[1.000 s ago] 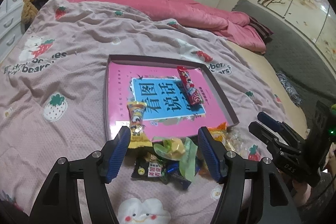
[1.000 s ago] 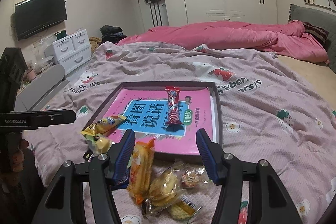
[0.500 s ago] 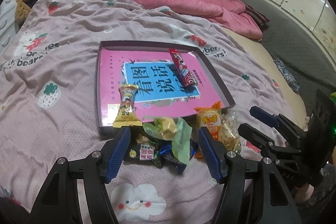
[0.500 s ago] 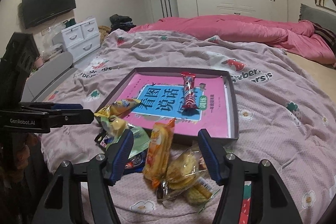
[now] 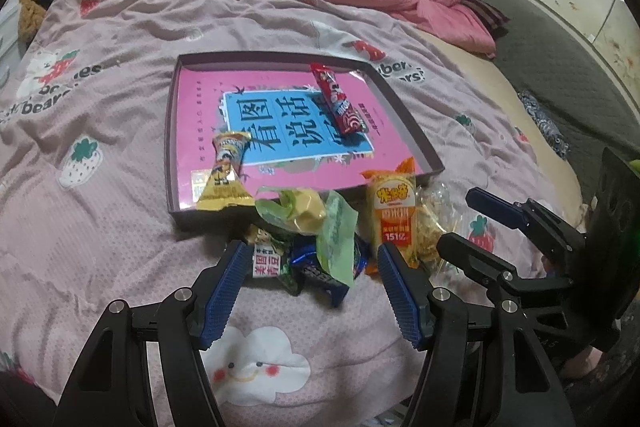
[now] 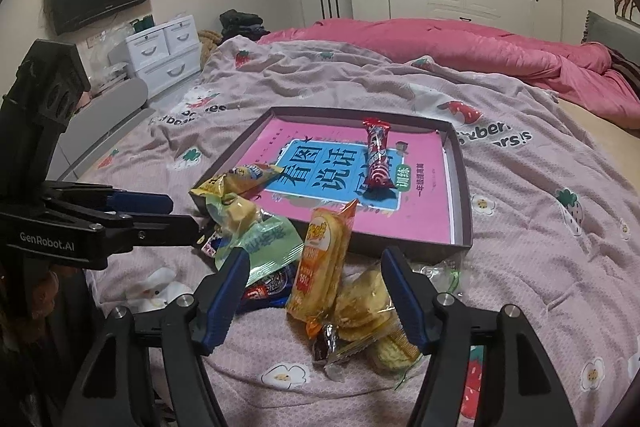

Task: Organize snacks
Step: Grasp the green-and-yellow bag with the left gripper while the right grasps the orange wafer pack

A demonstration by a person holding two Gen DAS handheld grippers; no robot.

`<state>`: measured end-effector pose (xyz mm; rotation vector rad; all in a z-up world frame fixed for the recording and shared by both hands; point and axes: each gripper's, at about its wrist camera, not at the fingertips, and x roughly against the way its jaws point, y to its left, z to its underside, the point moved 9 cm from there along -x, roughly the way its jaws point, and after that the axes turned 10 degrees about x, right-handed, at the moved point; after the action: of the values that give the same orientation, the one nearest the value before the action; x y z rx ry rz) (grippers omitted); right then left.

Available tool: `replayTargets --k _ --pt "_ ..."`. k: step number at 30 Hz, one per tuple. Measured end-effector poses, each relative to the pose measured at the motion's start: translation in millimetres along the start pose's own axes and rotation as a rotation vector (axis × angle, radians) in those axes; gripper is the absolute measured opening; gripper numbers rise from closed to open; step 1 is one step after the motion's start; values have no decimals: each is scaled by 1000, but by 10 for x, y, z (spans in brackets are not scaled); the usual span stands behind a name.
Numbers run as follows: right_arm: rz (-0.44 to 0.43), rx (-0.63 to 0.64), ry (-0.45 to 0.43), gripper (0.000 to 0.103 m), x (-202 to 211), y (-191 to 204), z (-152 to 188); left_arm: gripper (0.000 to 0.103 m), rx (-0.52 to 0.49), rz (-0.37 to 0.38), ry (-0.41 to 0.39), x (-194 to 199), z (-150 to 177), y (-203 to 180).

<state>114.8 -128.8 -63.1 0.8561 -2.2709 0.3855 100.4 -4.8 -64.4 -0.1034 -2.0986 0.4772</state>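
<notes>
Left gripper hung jaws apart, empty, over the snack pile at the tray's near edge; right gripper likewise spread around the orange "151" pack. Bedspread lay open on both sides. "GenRobot.AI" showed on the left gripper's body. Tray held a red bar, with a yellow pack overhanging its rim.

tray floor: mostly bare, red bar far right, yellow pack on near-left rim
tray front: snack pile crowds the near wall
left of pile: open blanket
right of pile: right gripper close by
</notes>
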Motion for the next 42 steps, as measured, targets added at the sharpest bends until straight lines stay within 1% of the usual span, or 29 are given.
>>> replayTargets --k 13,22,29,31,36,37,39,41,42 --pt "-31 23 56 68 -147 77 112 69 42 34 48 -132 44 30" --pt "-35 42 79 68 -333 74 124 69 92 72 45 -287 -75 46" --pt "-33 69 99 67 -509 61 120 69 125 101 67 -416 -102 39" --pt "-40 67 105 64 -565 52 118 69 129 105 72 -452 -106 35" --pt "-61 54 120 46 -676 22 133 69 141 116 87 -531 -111 11" --pt "-61 55 120 45 -688 17 132 68 141 117 89 -549 -119 11" --pt "-62 54 111 35 -693 -6 121 68 144 117 92 -582 -122 10" --pt "-79 44 102 34 -689 -16 109 61 152 117 94 -618 -136 16" --pt "-84 41 102 34 -696 -23 107 60 154 114 94 -632 -145 20"
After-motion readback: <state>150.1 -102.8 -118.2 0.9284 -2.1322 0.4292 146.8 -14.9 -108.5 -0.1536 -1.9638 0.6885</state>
